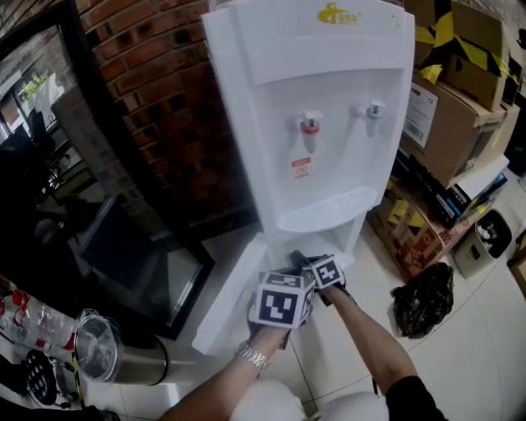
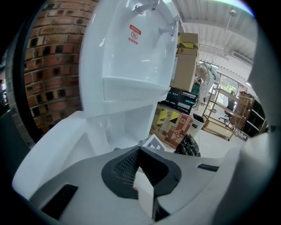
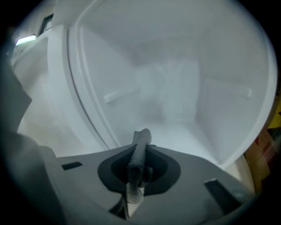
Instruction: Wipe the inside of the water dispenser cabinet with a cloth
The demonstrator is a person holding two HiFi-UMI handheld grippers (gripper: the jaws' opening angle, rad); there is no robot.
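The water dispenser (image 1: 329, 99) is white all over, with a yellow logo (image 1: 337, 14) at the top, a red tap (image 1: 309, 125) on the left, a silver-grey tap (image 1: 374, 109) on the right and a red-and-white sticker (image 1: 301, 167) under the red one. Its cabinet (image 3: 175, 88) is plain white inside. The cloth (image 3: 139, 154) is dark grey with a fine scaly weave. The marker cubes (image 1: 281, 304) are white with black square patterns. The brick wall (image 1: 156, 90) on the left is red-brown with dark joints. The cardboard boxes (image 1: 460, 74) on the right are brown, crossed by yellow-and-black striped tape (image 1: 440, 33); the bag (image 1: 423, 298) near them is glossy black
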